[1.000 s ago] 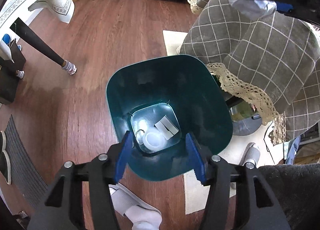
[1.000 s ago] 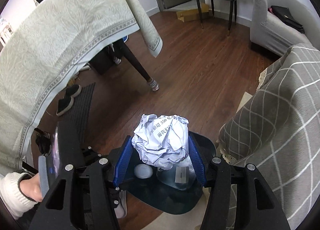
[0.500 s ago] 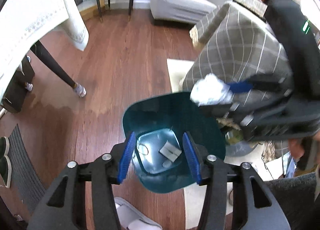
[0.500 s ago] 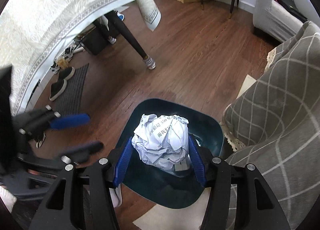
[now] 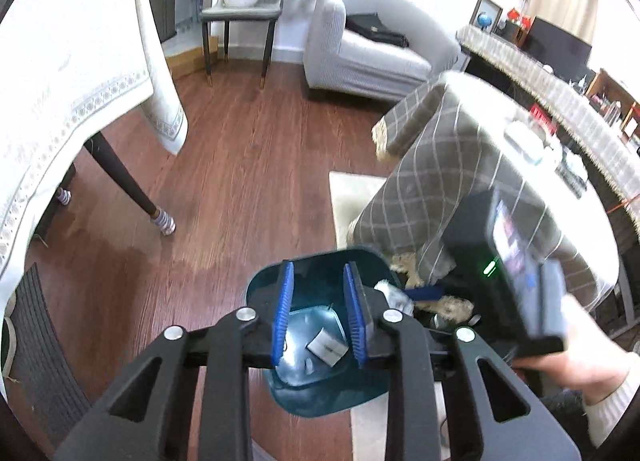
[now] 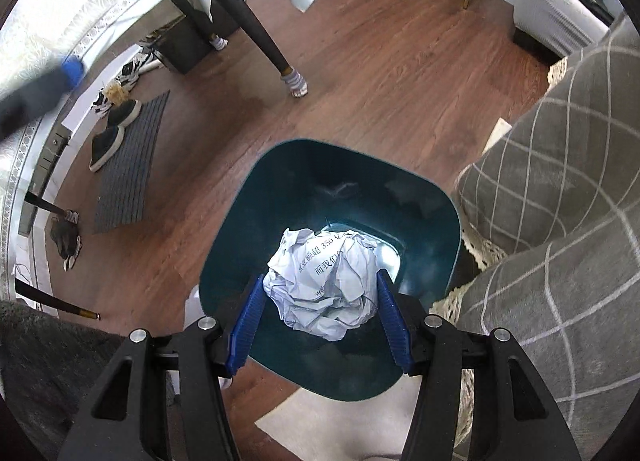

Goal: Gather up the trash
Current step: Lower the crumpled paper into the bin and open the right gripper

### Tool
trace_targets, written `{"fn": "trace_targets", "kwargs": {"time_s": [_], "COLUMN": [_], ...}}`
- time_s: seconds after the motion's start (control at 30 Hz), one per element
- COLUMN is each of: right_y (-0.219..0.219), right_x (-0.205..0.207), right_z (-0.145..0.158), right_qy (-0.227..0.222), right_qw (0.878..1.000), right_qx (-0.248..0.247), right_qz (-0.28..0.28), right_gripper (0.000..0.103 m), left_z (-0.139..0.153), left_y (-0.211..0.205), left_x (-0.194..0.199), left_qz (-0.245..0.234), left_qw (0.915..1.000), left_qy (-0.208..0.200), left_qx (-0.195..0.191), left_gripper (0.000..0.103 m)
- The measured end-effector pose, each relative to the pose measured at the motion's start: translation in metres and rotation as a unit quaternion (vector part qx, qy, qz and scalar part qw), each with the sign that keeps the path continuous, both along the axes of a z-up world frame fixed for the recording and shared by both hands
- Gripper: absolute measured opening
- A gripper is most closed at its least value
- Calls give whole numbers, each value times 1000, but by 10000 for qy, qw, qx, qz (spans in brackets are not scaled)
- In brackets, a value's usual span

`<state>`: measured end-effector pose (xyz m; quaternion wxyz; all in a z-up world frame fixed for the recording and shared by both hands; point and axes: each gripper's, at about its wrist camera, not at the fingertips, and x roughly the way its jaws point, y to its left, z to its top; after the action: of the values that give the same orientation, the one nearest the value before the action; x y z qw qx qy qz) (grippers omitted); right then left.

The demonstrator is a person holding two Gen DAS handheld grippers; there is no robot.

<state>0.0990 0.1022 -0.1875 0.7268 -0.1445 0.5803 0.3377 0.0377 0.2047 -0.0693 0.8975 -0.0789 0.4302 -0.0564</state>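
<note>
Bin [image 6: 420,217]: one dark teal plastic bin, open-topped, standing on the wooden floor [image 6: 380,73] just beside the grey checked sofa cover [image 6: 560,229].
Bin contents: in the left wrist view, a small white folded card [image 5: 326,347] lies on the shiny bottom; other bits there are too small to tell.
Paper ball [image 6: 324,283]: one crumpled white sheet with printed characters, pinched between the blue pads of the right gripper and hanging over the bin's mouth, above the bottom.
Right gripper [image 6: 320,325]: one, pointing steeply down into the bin, its jaws about half apart and pressed on both sides of the paper ball.
Left gripper [image 5: 318,319]: one, tilted down over the bin's near edge; its jaws have just been closing and now stand narrow with a small gap, nothing between them.
Person's hand [image 5: 580,365]: one seen in the left wrist view, in a pale sleeve, gripping the right gripper's black body at the right edge.
Pads: two blue pads on each gripper, four in all.
</note>
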Motion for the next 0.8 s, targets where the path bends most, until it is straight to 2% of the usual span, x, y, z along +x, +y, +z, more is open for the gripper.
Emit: {"fn": "trace_targets", "kwargs": {"time_s": [0.2,0.43,0.67,0.8], "right_y": [-4,-3,-11,-11], "right_x": [-7,-19,-20,-25], "right_z": [-15,-19,-10,8], "right_qy": [59,-53,-101,-230], "right_qw": [9997,9991,9993,9987], "right_qx": [-179,-252,-124,105], "right_qz": [135,333,340,441], "right_gripper": [57,62,64,64], "left_z": [28,44,66,76], "left_y": [-8,-10,-8,-8], "left_x": [1,5,5,6], "left_qz": [40,128,248,262], "left_qw": [9994,9985,9967,9960], "left_qy": [-335,-517,-763,-846], "left_qx": [-70,-95,-104,-115], "left_gripper": [23,22,22,22]}}
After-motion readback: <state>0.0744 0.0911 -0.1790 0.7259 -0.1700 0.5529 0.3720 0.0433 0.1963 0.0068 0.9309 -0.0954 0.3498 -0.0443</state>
